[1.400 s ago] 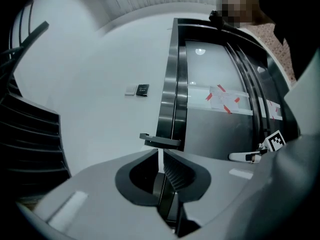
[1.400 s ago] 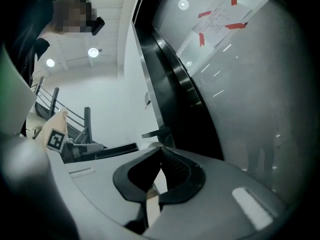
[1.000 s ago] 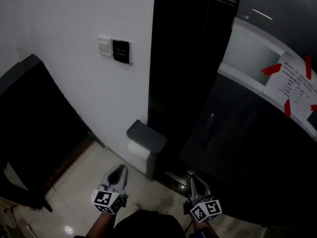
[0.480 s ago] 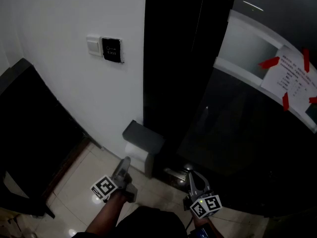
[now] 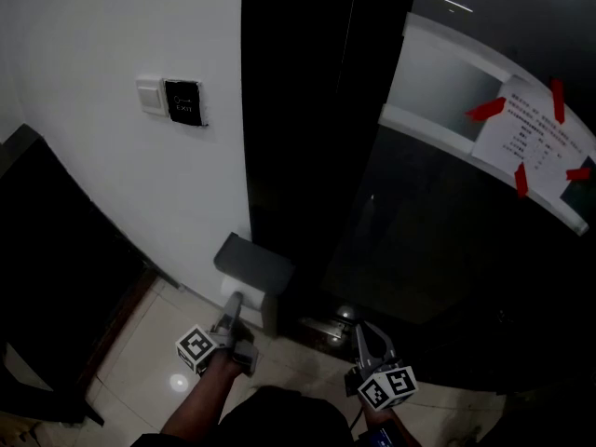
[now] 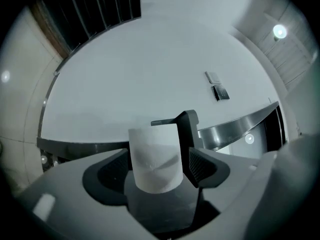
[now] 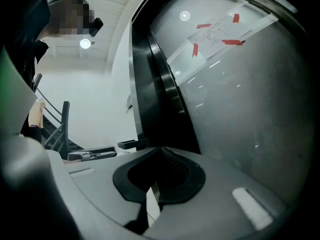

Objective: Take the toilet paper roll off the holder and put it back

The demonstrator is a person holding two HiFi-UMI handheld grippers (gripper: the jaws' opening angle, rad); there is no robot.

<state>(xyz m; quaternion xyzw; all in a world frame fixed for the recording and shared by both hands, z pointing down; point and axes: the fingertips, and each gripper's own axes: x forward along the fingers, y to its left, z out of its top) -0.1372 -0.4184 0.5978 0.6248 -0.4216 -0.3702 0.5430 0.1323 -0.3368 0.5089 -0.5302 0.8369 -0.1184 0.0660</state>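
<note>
Head view: the left tongs [image 5: 235, 300] are seen at the lower left of centre, held out level toward the grey holder [image 5: 253, 261] that is fixed low on the white wall [image 5: 102, 194], just beside a black glossy panel [image 5: 298, 138]. The right tongs [image 5: 363, 331] are seen at the lower right of centre, pointed at the foot of a dark glass door [image 5: 447, 250], well apart from the holder. In the left gripper view the toilet paper roll [image 6: 155, 156] is shown on the holder, filling the middle of the frame between the two jaws. The jaws of the left tongs have just been opening and are now spread: the roll stands between them but is not pinched, and the holder's dark arm is seen in the gap beside the right-hand pad. In the right gripper view the jaws of the right tongs are pressed together at their tips, with nothing between them. A pale switch plate [image 5: 151, 95] and a black plate [image 5: 183, 102] are mounted side by side at the upper left of the head view. A printed sheet [image 5: 521, 142] is fixed with red tape at the upper right. Pale floor tiles [image 5: 140, 352] are seen under the left tongs.
</note>
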